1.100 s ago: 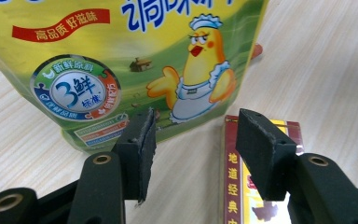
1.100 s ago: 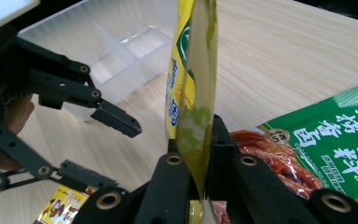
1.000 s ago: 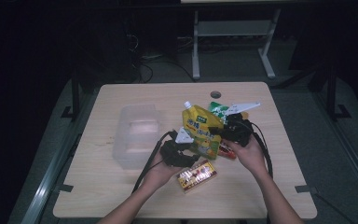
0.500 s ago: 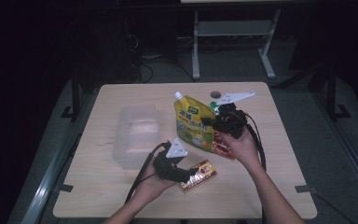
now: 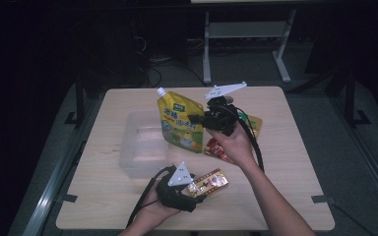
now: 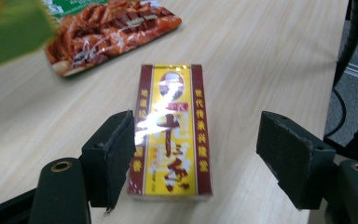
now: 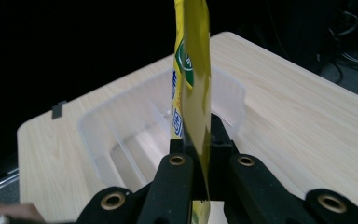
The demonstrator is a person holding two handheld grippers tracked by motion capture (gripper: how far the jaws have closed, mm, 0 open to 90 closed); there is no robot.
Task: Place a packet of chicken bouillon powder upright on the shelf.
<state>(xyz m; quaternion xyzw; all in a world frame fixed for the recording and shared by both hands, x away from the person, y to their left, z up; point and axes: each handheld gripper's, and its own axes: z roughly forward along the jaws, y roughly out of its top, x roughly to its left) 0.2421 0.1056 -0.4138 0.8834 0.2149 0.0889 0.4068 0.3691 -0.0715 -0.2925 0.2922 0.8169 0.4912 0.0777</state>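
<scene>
Box (image 6: 171, 133): yellow face with dark red side bands carried gold Chinese characters; the right band read 世代传承共隆昌, and large red characters ran down the middle.
Yellow pouch (image 5: 181, 123): blue Chinese characters and a green logo, too small to read.

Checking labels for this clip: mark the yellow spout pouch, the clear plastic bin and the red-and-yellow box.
yellow spout pouch (image 5: 180, 125), high view, middle of its printed front.
clear plastic bin (image 7: 93, 140), right gripper view, its near left wall.
red-and-yellow box (image 6: 172, 135), left gripper view, centre of its top face.
</scene>
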